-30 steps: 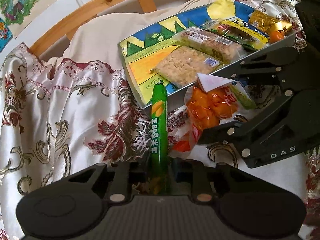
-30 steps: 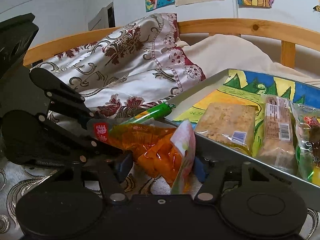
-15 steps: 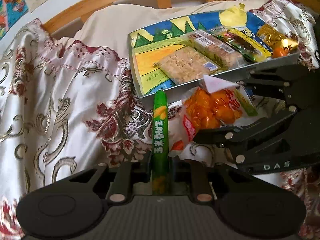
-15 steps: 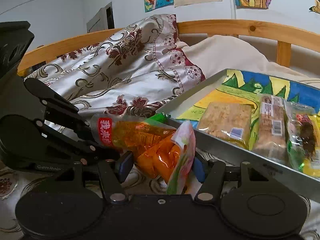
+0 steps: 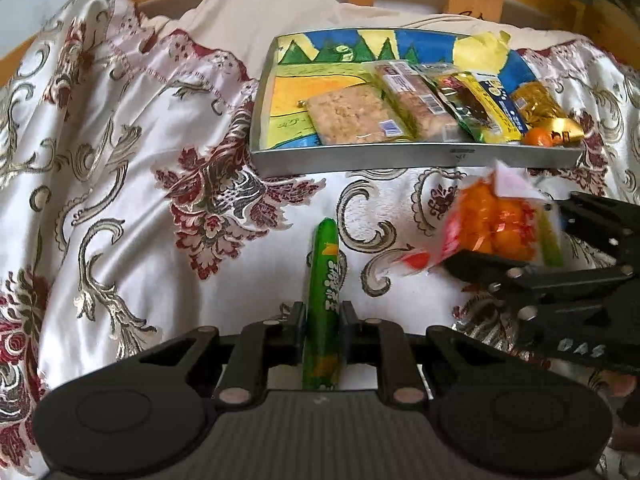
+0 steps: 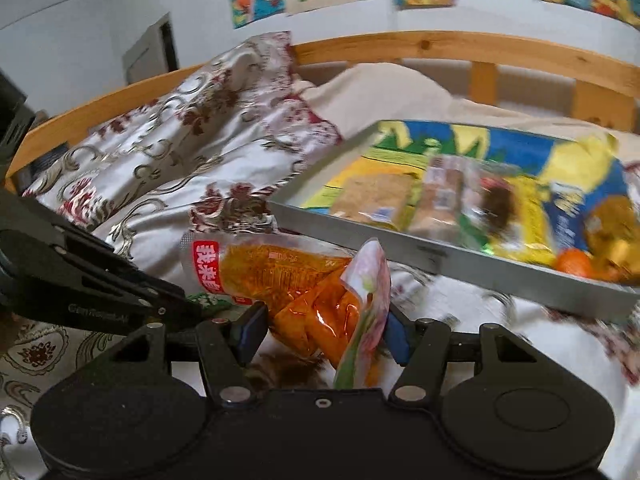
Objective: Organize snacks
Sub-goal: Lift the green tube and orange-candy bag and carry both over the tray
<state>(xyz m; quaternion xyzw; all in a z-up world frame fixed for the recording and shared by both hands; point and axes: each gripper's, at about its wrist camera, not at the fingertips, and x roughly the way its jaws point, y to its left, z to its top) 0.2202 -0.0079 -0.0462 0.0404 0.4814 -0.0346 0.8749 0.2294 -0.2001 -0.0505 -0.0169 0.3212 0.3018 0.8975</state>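
Observation:
A green sausage stick (image 5: 326, 280) with yellow print stands between the pads of my left gripper (image 5: 323, 322), which is shut on its lower part; it points up toward the tray. My right gripper (image 6: 322, 334) is shut on an orange snack bag (image 6: 296, 284) with a red label and a pink flap. The same bag (image 5: 494, 226) and the right gripper's black arms show at the right of the left wrist view. A metal tray (image 5: 400, 158) with a painted floor holds several wrapped snacks, beyond both grippers.
The tray (image 6: 440, 254) rests on a white satin bedspread (image 5: 120, 160) with dark red and gold flowers. A wooden bed rail (image 6: 460, 46) runs behind, under pictures on the wall. The left gripper's black arms (image 6: 100, 288) reach in at the left of the right wrist view.
Both grippers have drawn back and up from the tray with their snacks. The left view has rolled so the tray now lies level, farther off. The right view is blurred by motion.

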